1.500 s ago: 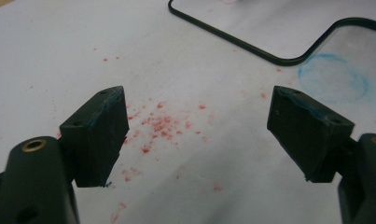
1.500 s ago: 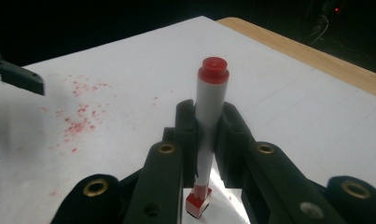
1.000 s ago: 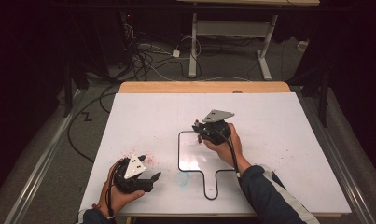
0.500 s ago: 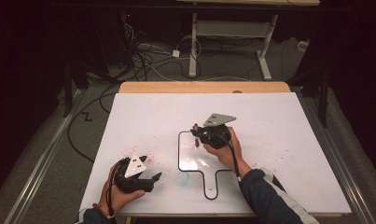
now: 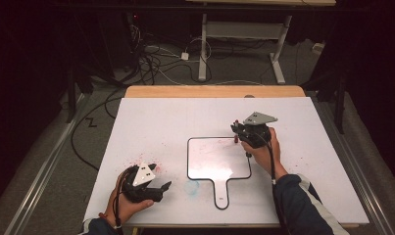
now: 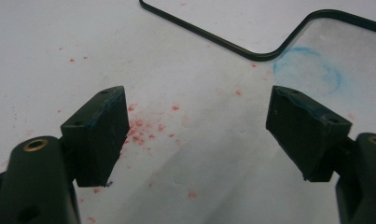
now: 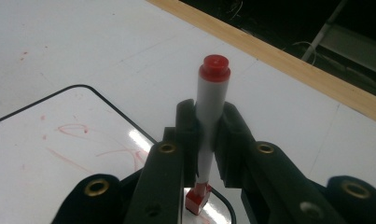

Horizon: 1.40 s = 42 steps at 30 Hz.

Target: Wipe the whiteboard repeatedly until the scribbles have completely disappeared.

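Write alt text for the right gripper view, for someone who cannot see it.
Two black tongs clamp a white marker with a red end, held upright over the corner of a small black-rimmed whiteboard that bears faint red scribbles. The board lies on a white table whose wooden edge runs across the top right, with dark floor beyond.

You are facing a dim room: tangled black cables (image 5: 151, 58) lying across grey carpeted floor (image 5: 48, 161), a white-legged desk (image 5: 244, 34) standing beyond.

Marker (image 7: 209, 135) mid-barrel — hidden between the jaws — red scrawl on whiteboard (image 7: 59, 154) illegible
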### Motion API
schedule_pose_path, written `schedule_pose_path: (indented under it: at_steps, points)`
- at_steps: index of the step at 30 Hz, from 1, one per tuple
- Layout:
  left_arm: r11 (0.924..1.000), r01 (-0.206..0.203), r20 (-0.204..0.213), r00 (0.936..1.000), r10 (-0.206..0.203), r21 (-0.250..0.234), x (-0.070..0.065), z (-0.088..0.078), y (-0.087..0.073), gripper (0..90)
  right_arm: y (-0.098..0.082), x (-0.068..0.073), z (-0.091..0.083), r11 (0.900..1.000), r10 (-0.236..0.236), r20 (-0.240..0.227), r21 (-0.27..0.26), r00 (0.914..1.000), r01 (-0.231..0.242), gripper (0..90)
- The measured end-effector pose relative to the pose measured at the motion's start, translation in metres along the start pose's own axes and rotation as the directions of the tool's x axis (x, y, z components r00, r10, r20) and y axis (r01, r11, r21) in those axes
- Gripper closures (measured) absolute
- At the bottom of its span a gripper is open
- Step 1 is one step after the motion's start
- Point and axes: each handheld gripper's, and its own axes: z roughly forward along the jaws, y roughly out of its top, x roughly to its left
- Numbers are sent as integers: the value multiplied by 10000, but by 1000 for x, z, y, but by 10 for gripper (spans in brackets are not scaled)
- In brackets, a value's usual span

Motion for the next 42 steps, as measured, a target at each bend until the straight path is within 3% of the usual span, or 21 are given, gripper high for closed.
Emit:
schedule_pose_path:
  at_steps: [3,5,9,12,15,17,21,23,26,30,38,41,42]
  points:
    - [10000,-35,57,10000,35,17,0,1,0,202,0,3,2,9998,150,-175,-144,9997,-153,815]
    - [10000,-47,77,10000,46,41,0,1,0,202,1,7,4,9980,536,-713,-285,9960,-558,815]
    - [10000,-62,73,10000,62,23,-1,0,0,202,2,21,7,9960,665,-1560,-492,9855,-750,815]
    - [10000,-17,95,10000,17,-5,0,-1,0,202,3,22,5,9982,418,-1428,-372,9889,-476,815]
    - [10000,-33,69,10000,33,-17,0,-1,0,202,-1,11,-2,9993,241,-859,-253,9960,-264,815]
    - [10000,-17,77,10000,17,-39,0,-2,0,202,-7,-3,-7,9978,608,-611,-240,9963,-623,815]
    - [10000,-76,87,9999,75,9,-1,-1,1,202,-15,-22,-17,9979,634,114,-174,9979,-632,815]
    - [10000,-34,116,9999,34,1,-1,0,1,202,-19,-26,-18,9941,1037,-93,-314,9946,-1040,815]
    - [10000,-61,139,9999,60,31,-1,0,1,202,-17,-18,-17,9939,1026,-369,-364,9940,-1040,815]
    - [10000,-74,155,9999,74,-11,-1,0,2,202,-11,5,-11,9964,627,-952,-517,9935,-679,815]
    - [9999,-103,184,9998,104,-41,-1,0,2,202,-1,42,5,9936,564,-2032,-844,9775,-749,815]
    - [10000,-83,183,9998,84,-27,-1,0,2,202,3,56,11,9933,445,-2331,-933,9714,-679,815]
    - [10000,-95,185,9998,96,-23,-1,0,2,202,5,61,12,9936,335,-2269,-978,9733,-570,815]
